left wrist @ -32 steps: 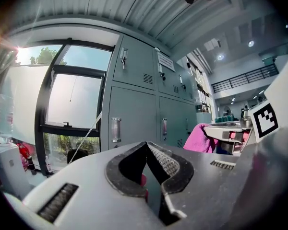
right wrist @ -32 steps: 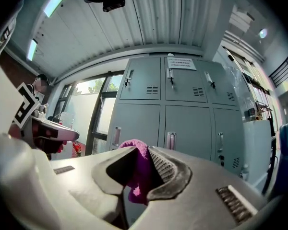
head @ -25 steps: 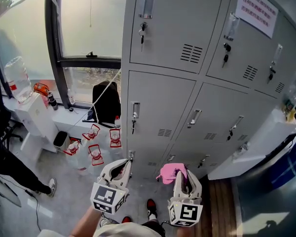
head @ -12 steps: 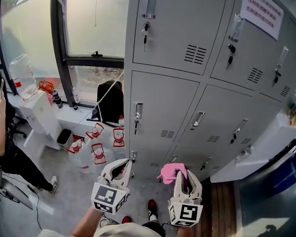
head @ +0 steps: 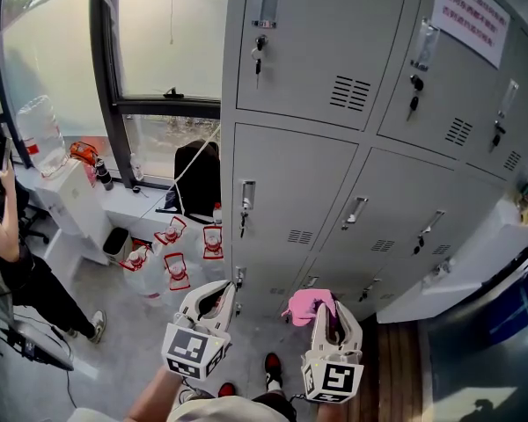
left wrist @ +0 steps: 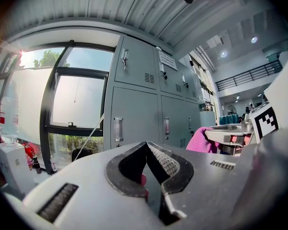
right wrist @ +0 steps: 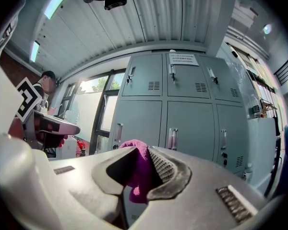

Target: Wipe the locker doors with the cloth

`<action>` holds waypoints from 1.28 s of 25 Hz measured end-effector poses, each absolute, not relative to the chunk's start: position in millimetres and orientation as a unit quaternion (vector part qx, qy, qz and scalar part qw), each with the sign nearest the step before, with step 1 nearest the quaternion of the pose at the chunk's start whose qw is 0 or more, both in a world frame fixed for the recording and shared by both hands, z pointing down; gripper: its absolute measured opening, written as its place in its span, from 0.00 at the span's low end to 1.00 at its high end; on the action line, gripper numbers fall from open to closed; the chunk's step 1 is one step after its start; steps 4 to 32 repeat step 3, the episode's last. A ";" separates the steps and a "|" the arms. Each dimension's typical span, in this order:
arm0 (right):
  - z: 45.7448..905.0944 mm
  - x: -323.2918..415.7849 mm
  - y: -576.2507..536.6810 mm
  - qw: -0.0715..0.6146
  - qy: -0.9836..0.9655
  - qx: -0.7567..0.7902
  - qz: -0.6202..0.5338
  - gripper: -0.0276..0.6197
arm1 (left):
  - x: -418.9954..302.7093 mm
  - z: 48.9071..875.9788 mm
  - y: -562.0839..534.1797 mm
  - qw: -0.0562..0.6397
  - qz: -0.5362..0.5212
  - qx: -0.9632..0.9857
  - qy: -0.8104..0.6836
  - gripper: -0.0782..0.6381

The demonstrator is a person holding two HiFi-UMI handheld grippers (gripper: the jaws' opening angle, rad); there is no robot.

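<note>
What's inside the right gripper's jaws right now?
A pink cloth is pinched between the jaws of the right gripper, bunched and sticking out past the tips. The rest of it is covered by the jaws.

The printed notice (head: 464,7) on an upper locker door (head: 321,33) is too small to read, and the top row of lockers runs out past the head view's upper edge. The pink cloth (head: 304,306) shows only as a bunch above the right gripper (head: 336,316), the rest of it buried between the jaws, while that gripper and the left gripper (head: 213,299) cover part of the bottom locker row (head: 266,290). A bystander (head: 4,262) at far left is cropped by the frame's edge, and the holder's left forearm (head: 154,398) is cut off at the bottom.
</note>
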State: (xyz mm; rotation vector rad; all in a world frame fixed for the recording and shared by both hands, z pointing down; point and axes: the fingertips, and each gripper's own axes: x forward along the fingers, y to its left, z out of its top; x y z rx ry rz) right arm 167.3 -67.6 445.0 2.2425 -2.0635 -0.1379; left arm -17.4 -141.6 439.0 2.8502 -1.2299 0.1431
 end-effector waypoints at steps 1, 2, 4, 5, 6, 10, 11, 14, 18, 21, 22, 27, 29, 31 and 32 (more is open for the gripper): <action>444.7 167.4 -68.0 0.045 -0.676 0.734 -0.046 0.16 | -17.3 439.3 -141.9 0.017 0.046 0.917 -0.395 0.14; 444.4 167.4 -68.5 0.045 -0.676 0.734 -0.047 0.16 | -17.1 439.5 -142.2 0.018 0.046 0.917 -0.395 0.14; 444.1 167.3 -69.2 0.045 -0.677 0.733 -0.048 0.16 | -17.0 439.7 -142.5 0.018 0.046 0.917 -0.395 0.14; 444.1 167.3 -69.2 0.045 -0.677 0.733 -0.048 0.16 | -17.0 439.7 -142.5 0.018 0.046 0.917 -0.395 0.14; 444.1 167.3 -69.2 0.045 -0.677 0.733 -0.048 0.16 | -17.0 439.7 -142.5 0.018 0.046 0.917 -0.395 0.14; 444.1 167.3 -69.2 0.045 -0.677 0.733 -0.048 0.16 | -17.0 439.7 -142.5 0.018 0.046 0.917 -0.395 0.14; 444.1 167.3 -69.2 0.045 -0.677 0.733 -0.048 0.16 | -17.0 439.7 -142.5 0.018 0.046 0.917 -0.395 0.14; 444.1 167.3 -69.2 0.045 -0.677 0.733 -0.048 0.16 | -17.0 439.7 -142.5 0.018 0.046 0.917 -0.395 0.14; 444.1 167.3 -69.2 0.045 -0.677 0.733 -0.048 0.16 | -17.0 439.7 -142.5 0.018 0.046 0.917 -0.395 0.14; 444.1 167.3 -69.2 0.045 -0.677 0.733 -0.048 0.16 | -17.0 439.7 -142.5 0.018 0.046 0.917 -0.395 0.14; 444.1 167.3 -69.2 0.045 -0.677 0.733 -0.048 0.16 | -17.0 439.7 -142.5 0.018 0.046 0.917 -0.395 0.14; 444.1 167.3 -69.2 0.045 -0.677 0.733 -0.048 0.16 | -17.0 439.7 -142.5 0.018 0.046 0.917 -0.395 0.14; 444.1 167.3 -69.2 0.045 -0.677 0.733 -0.048 0.16 | -17.0 439.7 -142.5 0.018 0.046 0.917 -0.395 0.14; 444.1 167.3 -69.2 0.045 -0.677 0.733 -0.048 0.16 | -17.0 439.7 -142.5 0.018 0.046 0.917 -0.395 0.14; 444.1 167.3 -69.2 0.045 -0.677 0.733 -0.048 0.16 | -17.0 439.7 -142.5 0.018 0.046 0.917 -0.395 0.14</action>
